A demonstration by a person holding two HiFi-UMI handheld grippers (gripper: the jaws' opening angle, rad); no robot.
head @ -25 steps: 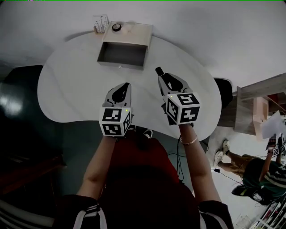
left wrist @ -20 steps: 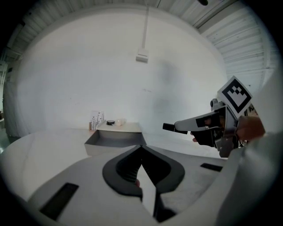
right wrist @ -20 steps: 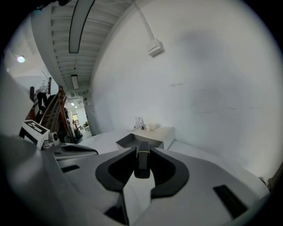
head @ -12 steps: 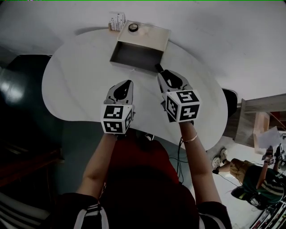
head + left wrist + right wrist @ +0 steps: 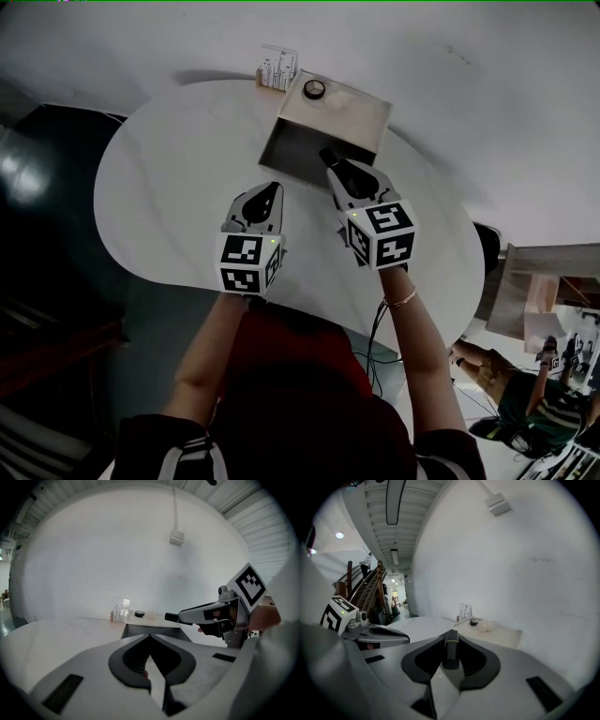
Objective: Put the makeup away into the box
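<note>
A beige box (image 5: 361, 111) stands at the table's far edge, its grey drawer (image 5: 298, 148) pulled open toward me. My right gripper (image 5: 336, 169) is shut on a black makeup tube (image 5: 329, 156) with a gold band (image 5: 451, 642). The tube's tip reaches over the drawer's near right corner. My left gripper (image 5: 270, 192) hovers over the table to the left and short of the drawer, jaws shut with nothing seen between them. In the left gripper view the right gripper (image 5: 187, 616) and the tube (image 5: 170, 617) show in front of the box (image 5: 154, 620).
On the box's top lie a round black compact (image 5: 314, 89) and a pale round piece (image 5: 485, 626). A small rack of slim items (image 5: 277, 69) stands at the box's left. The white table (image 5: 178, 187) has a curved near edge. A person stands on the floor at lower right (image 5: 525, 403).
Both grippers have moved forward across the table toward the box. The tube's tip has gone from well short of the drawer to over its near edge.
</note>
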